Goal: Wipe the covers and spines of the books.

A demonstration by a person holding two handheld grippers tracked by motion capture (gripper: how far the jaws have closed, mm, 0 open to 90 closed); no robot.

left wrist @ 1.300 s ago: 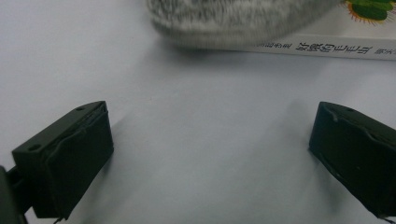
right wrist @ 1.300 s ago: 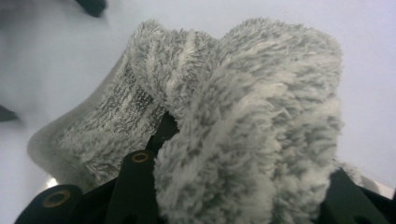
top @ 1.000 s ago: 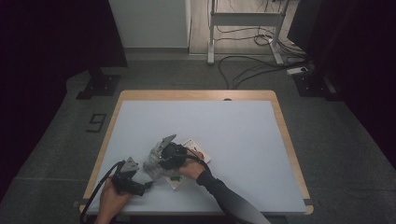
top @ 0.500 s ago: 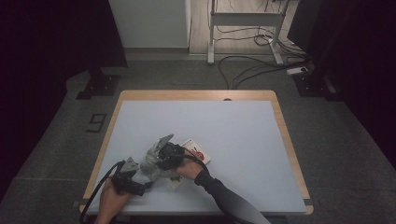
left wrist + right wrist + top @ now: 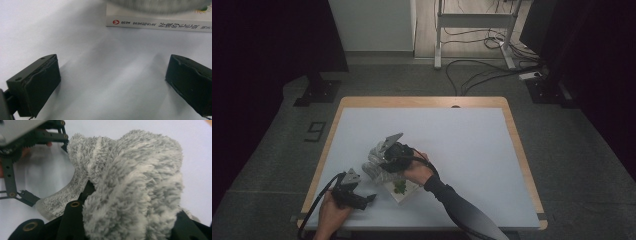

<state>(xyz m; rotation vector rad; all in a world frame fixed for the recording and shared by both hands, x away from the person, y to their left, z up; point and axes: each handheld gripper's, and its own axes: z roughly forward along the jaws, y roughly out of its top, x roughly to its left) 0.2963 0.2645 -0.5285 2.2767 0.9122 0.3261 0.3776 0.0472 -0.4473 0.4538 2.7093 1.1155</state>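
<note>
**Where everything sits on the table**

Book [image 5: 404, 189] lies on the table [image 5: 472, 150], near the front edge. Right gripper [image 5: 384, 159] holds the fluffy cloth [image 5: 374, 162] just above the book's left-rear corner. Left gripper [image 5: 364, 199] sits left of the book, close by.

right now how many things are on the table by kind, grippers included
grippers: 2, left gripper and right gripper
fluffy grey cloth: 1
book: 1
total: 4
</note>
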